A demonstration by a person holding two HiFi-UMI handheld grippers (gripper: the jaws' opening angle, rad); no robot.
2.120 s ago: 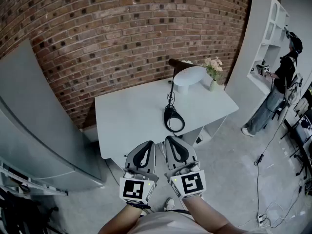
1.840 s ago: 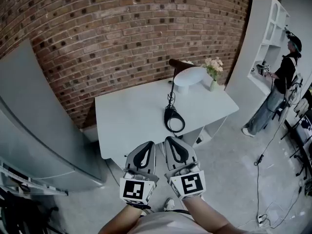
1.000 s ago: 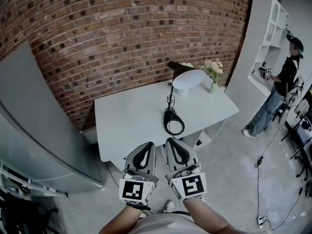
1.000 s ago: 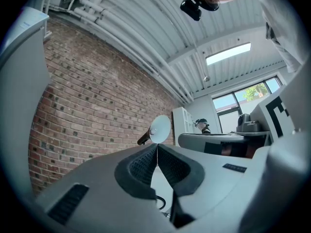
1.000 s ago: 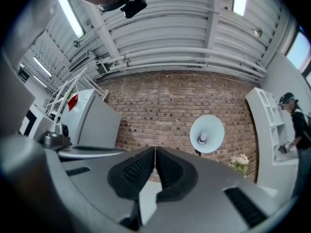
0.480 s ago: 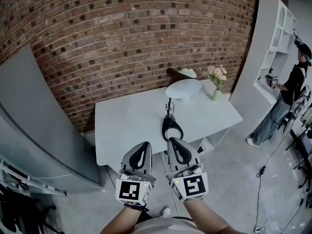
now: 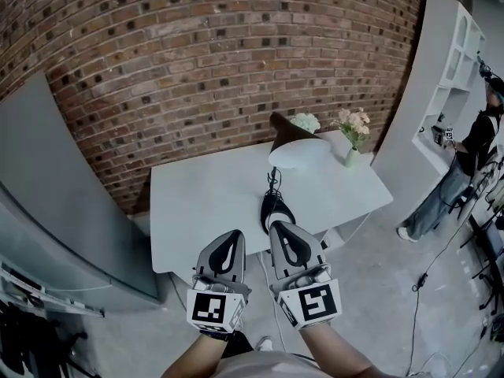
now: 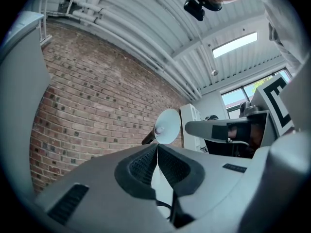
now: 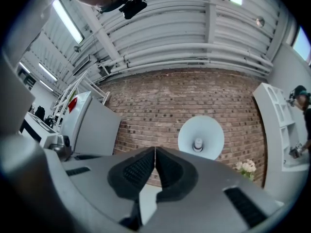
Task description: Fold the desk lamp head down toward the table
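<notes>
Looking down, we log the brick wall (image 7: 197,46) first: it fills the back of the scene. A grey cabinet (image 7: 55,195) stands against it at the left. A white shelf unit (image 7: 445,61) stands at the right, with a person (image 7: 472,144) facing it.

The white table (image 7: 197,211) sits against the wall, between cabinet and shelves.

The desk lamp (image 7: 276,187) stands on the table toward its near edge, right of centre. Its black ring base (image 7: 276,209) lies flat on the top. The round white lamp head (image 7: 298,153) is raised well above the table, not folded down. Its open face tips toward us (the bulb shows in the right gripper view (image 9: 200,137), and the head also appears in the left gripper view (image 8: 167,126)).

The left gripper (image 7: 232,236) and right gripper (image 7: 280,228) are held side by side, just short of the table's near edge, apart from the lamp. Each gripper's jaws are closed pad against pad, with nothing between them ( (image 8: 156,147), (image 9: 155,152)).

A small vase of flowers (image 7: 352,128) stands at the table's far right corner, beside the lamp head.
</notes>
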